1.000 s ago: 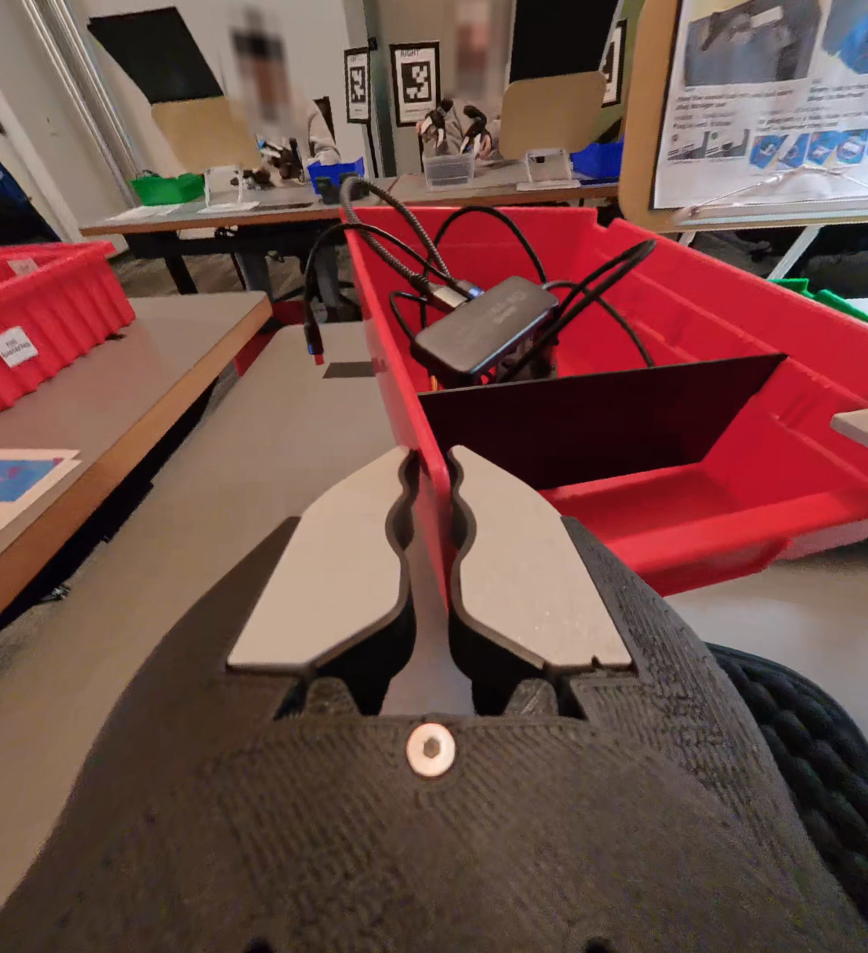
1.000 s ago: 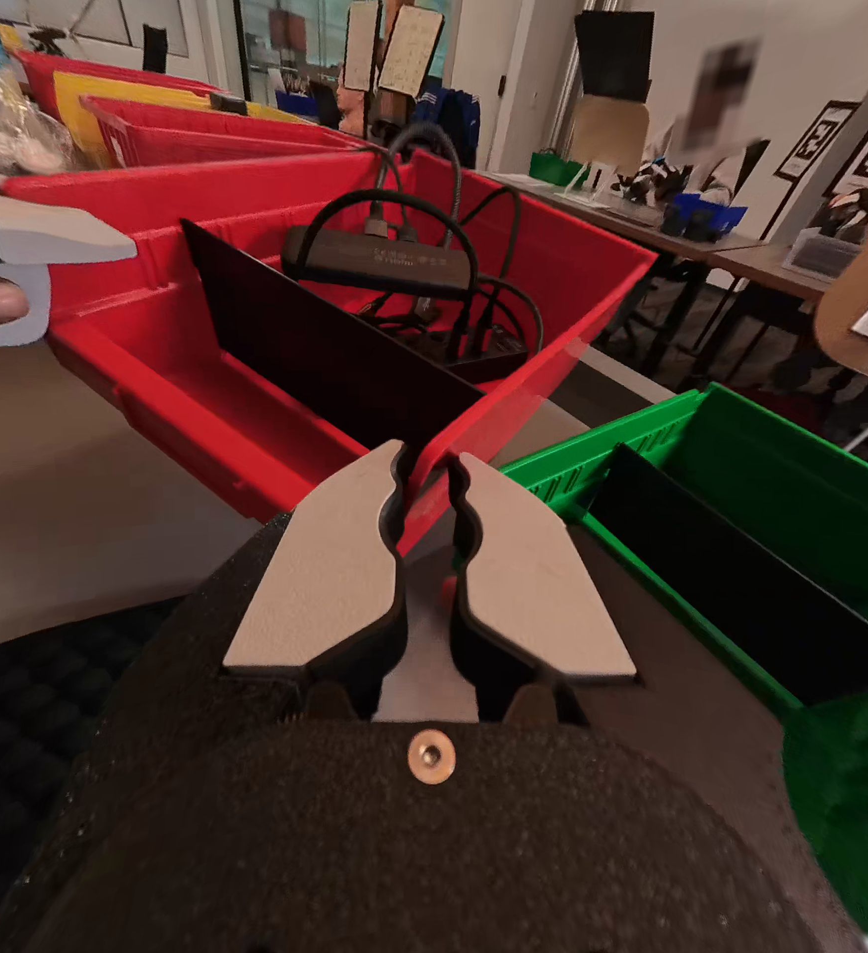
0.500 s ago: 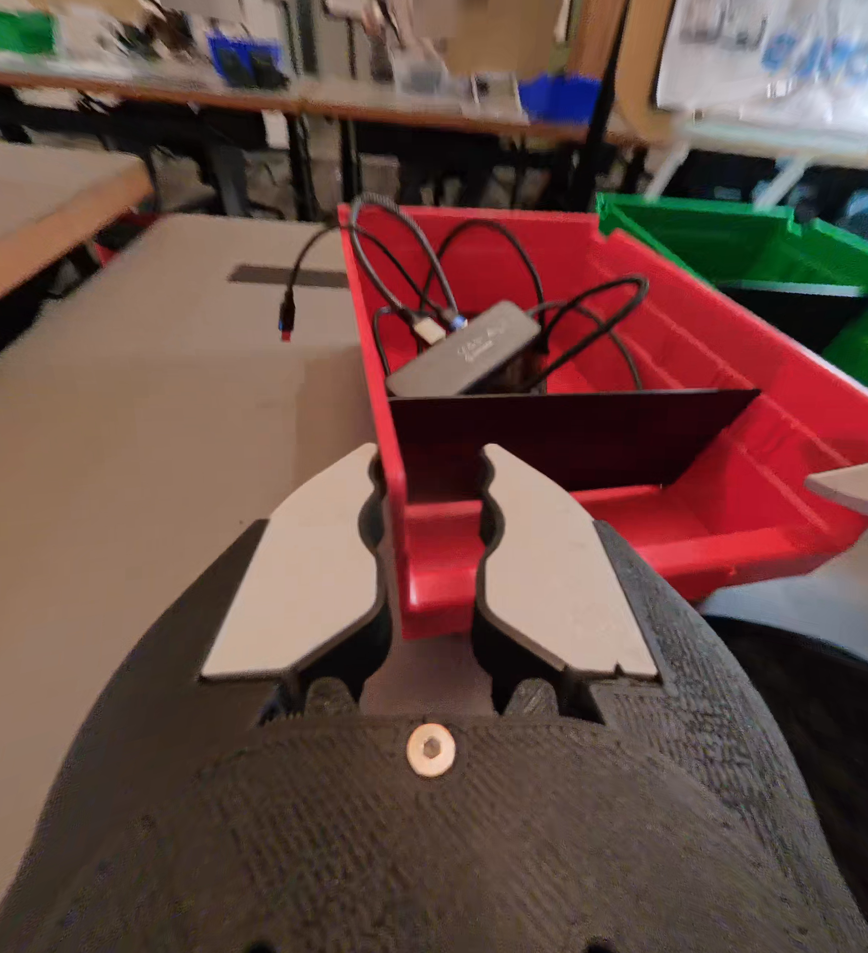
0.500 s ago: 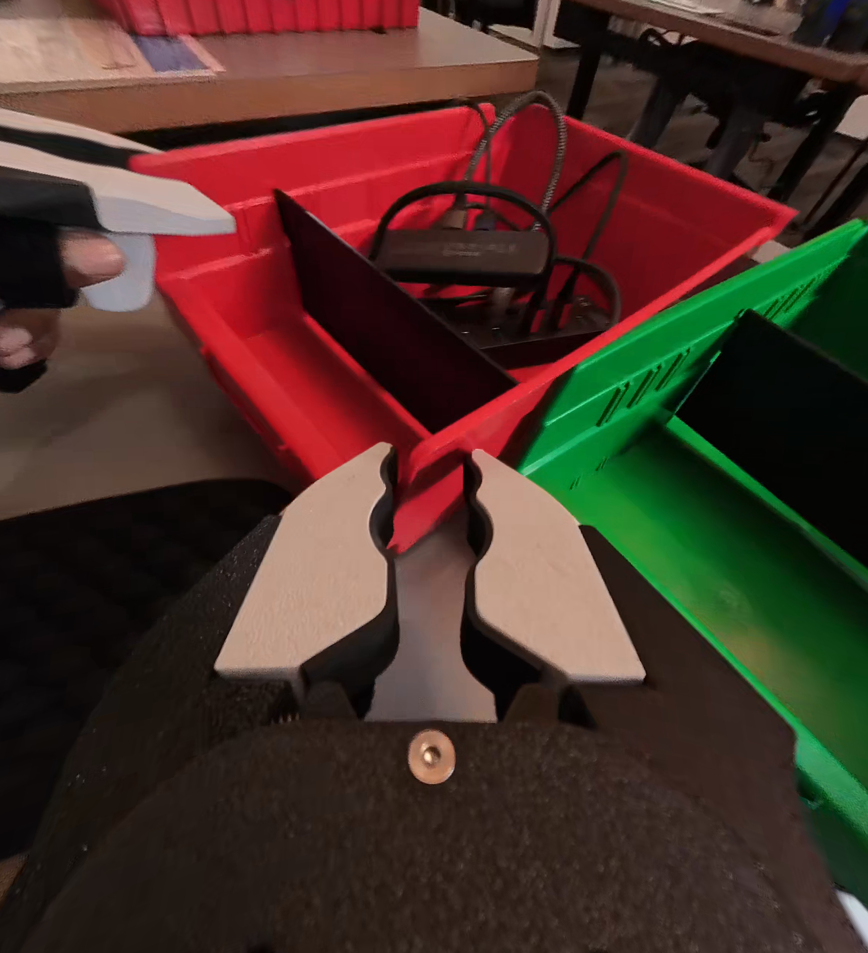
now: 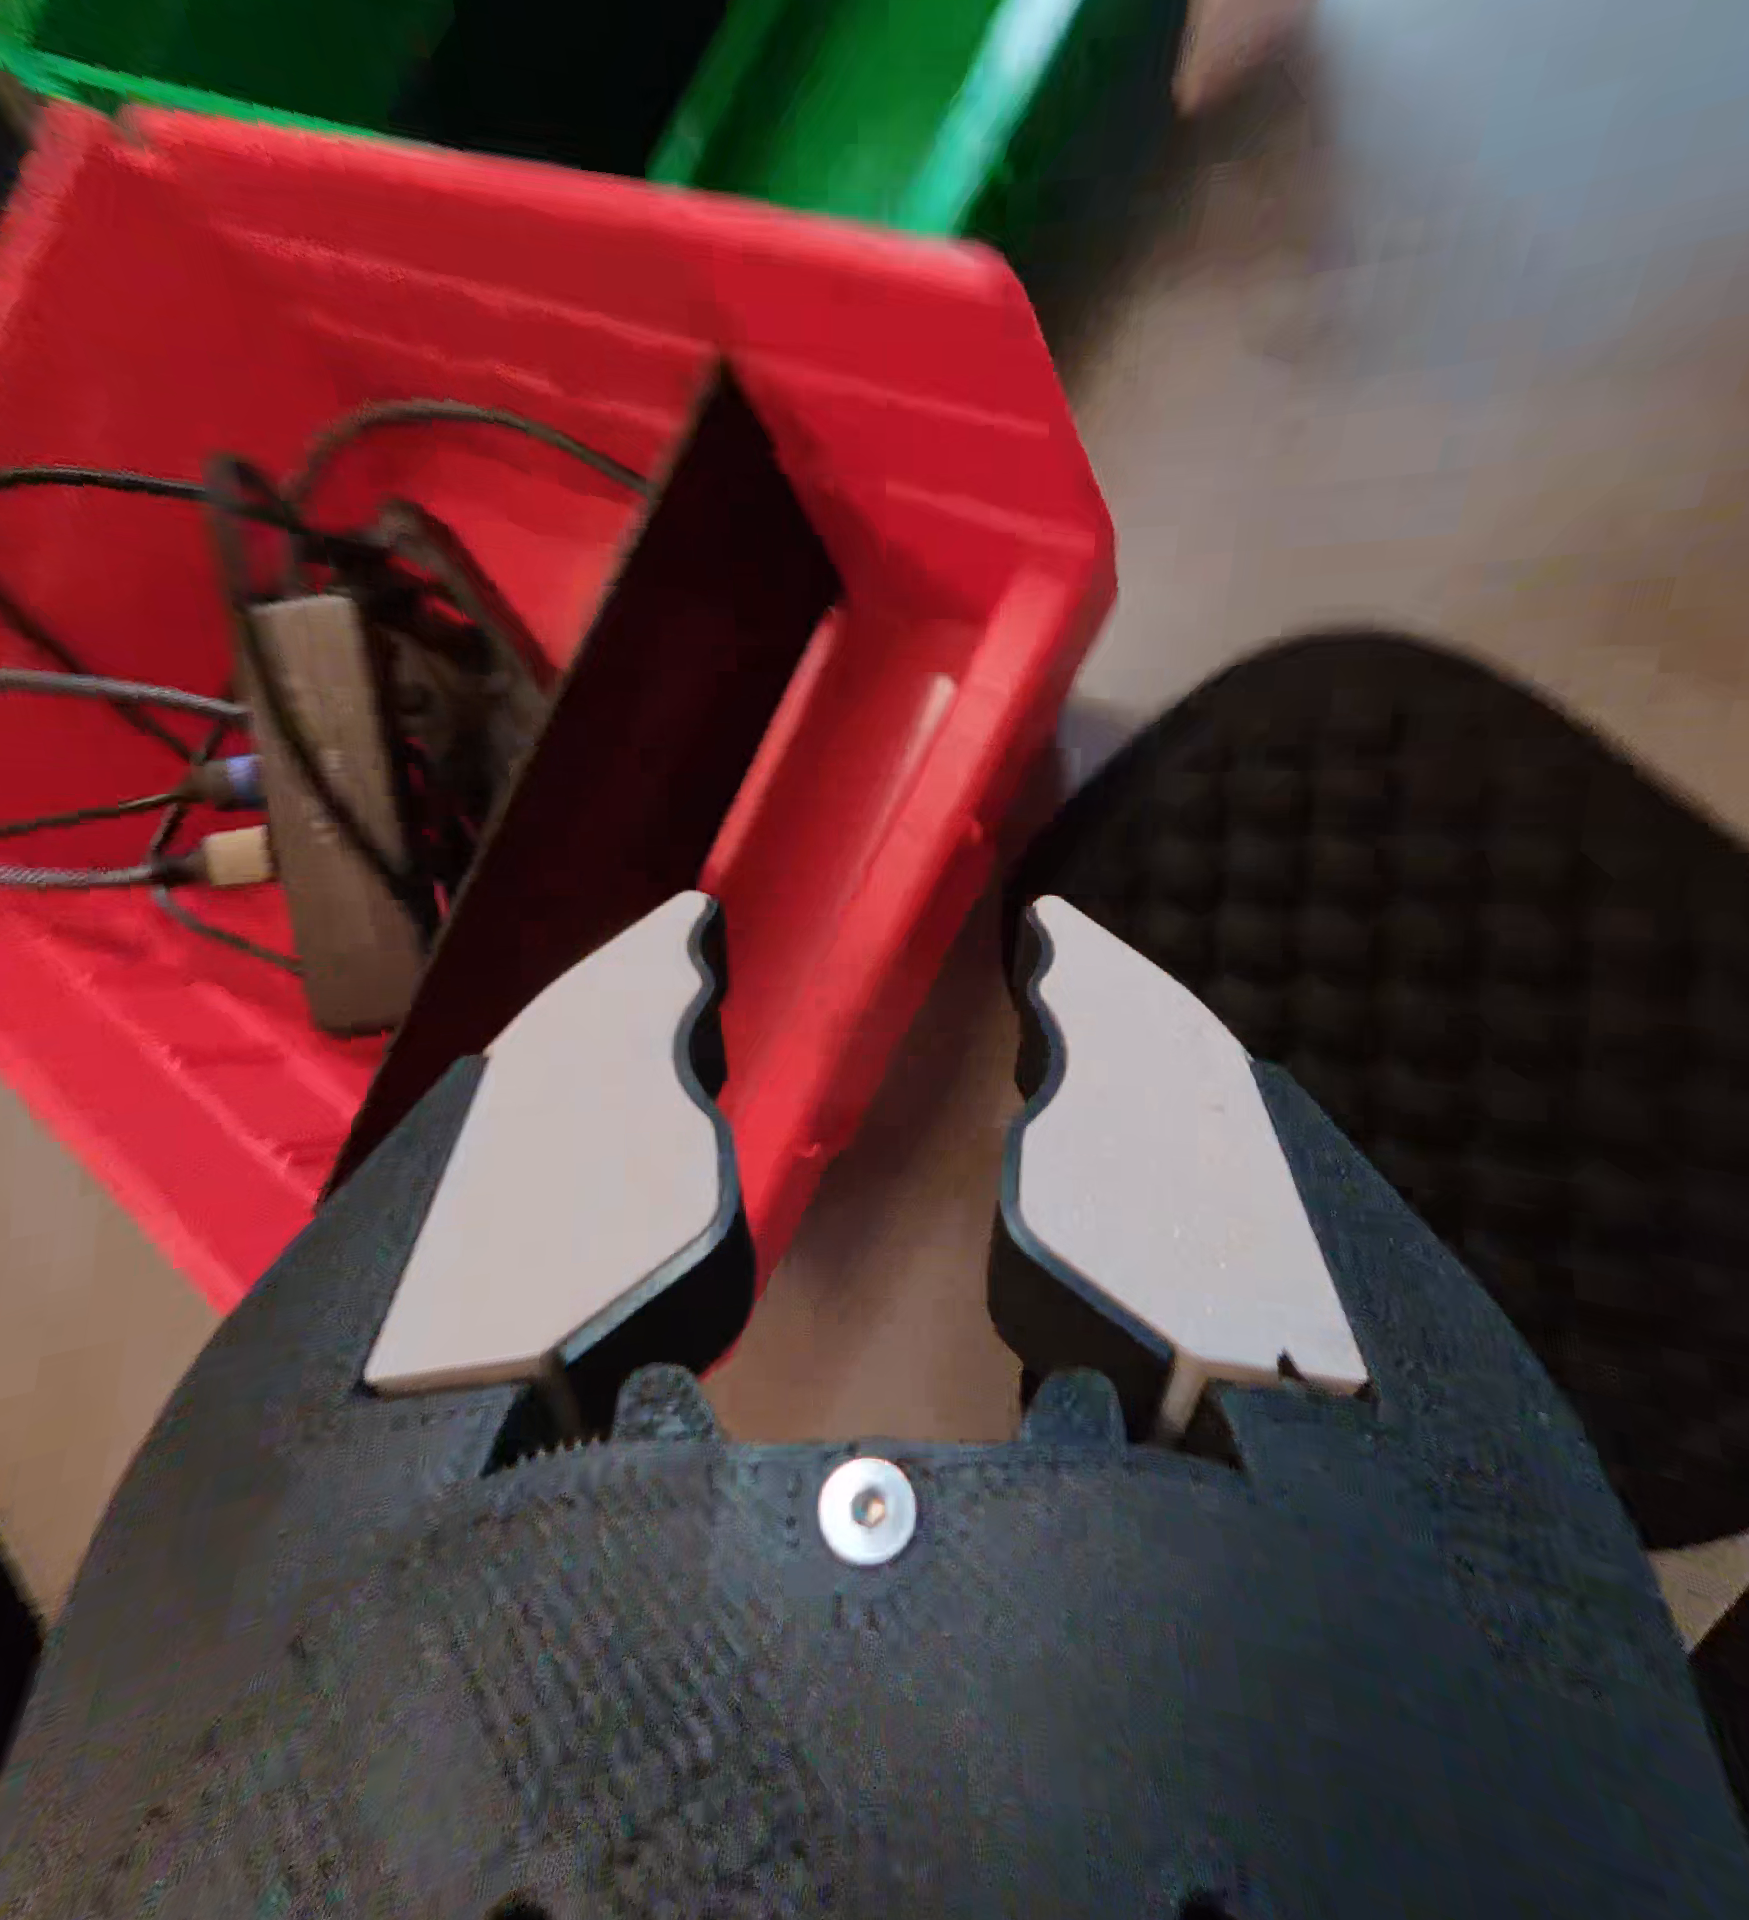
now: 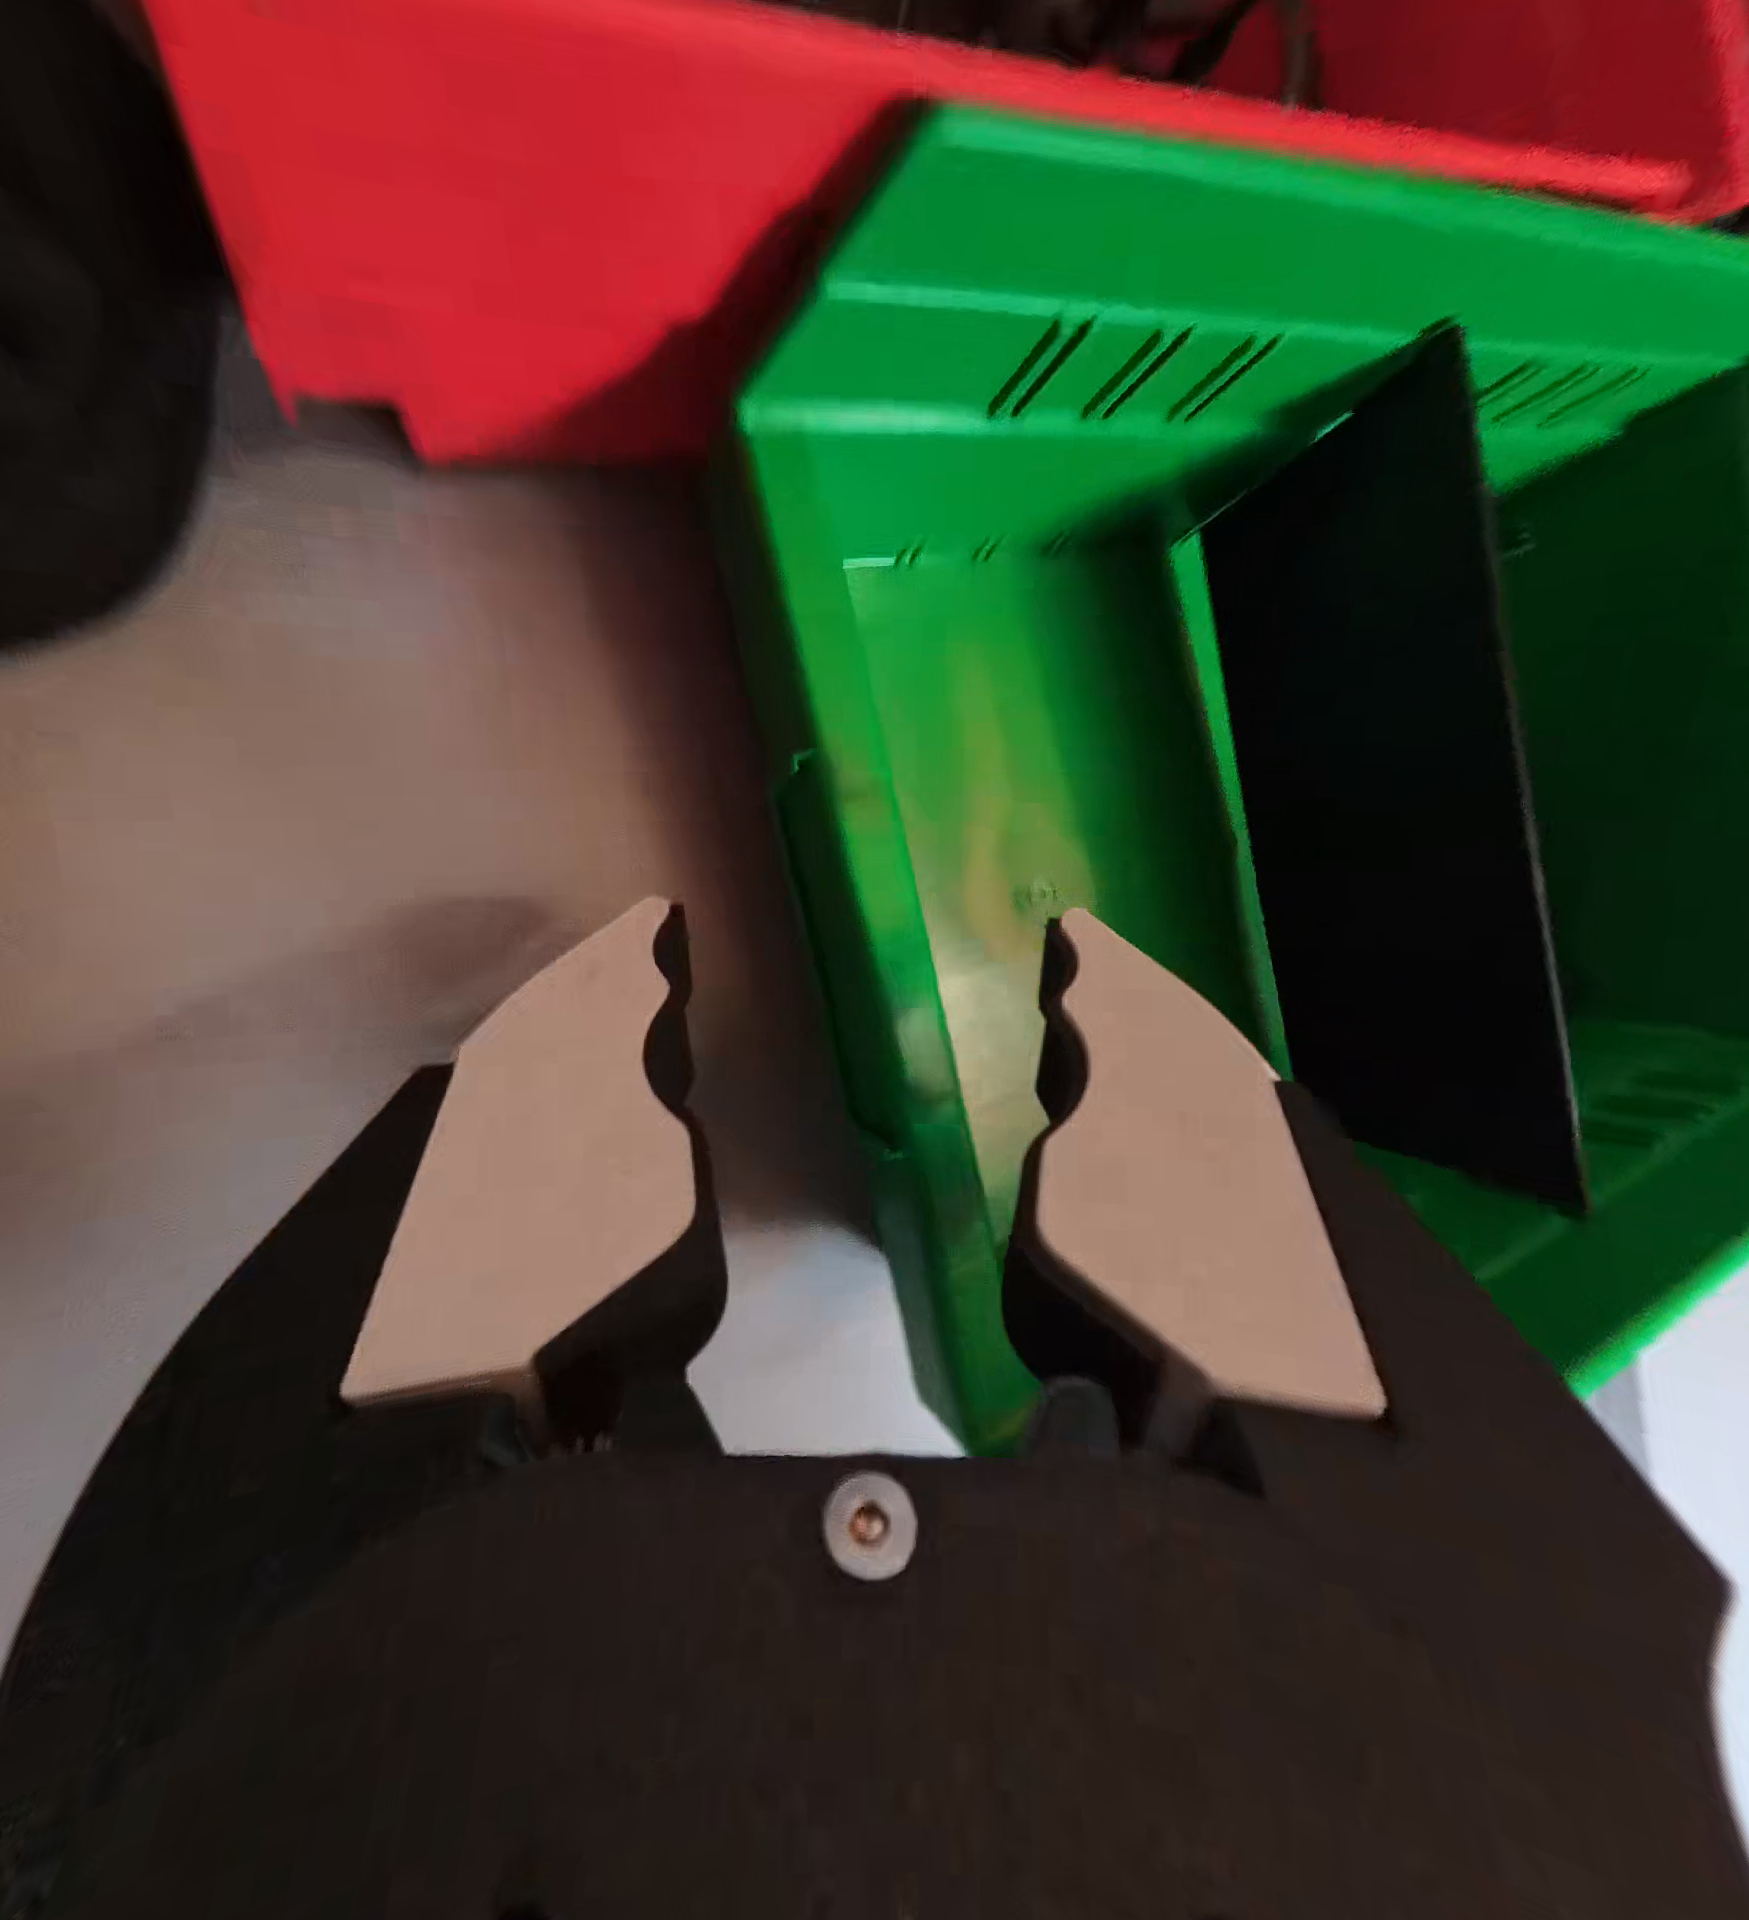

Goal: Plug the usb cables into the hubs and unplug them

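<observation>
Both my claws gape empty: left claw (image 5: 865, 914) should drop slowly toward the hub (image 5: 330, 810) at ten o'clock; right claw (image 6: 865, 920) waits.

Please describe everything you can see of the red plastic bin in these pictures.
The red plastic bin is open-topped with sloped walls and sits on the pale table. A black divider panel splits it in two. The larger compartment holds a dark grey hub with tangled black cables; the smaller one looks empty. A green plastic bin stands beside it. The open left gripper hovers at its near corner without gripping.
</observation>
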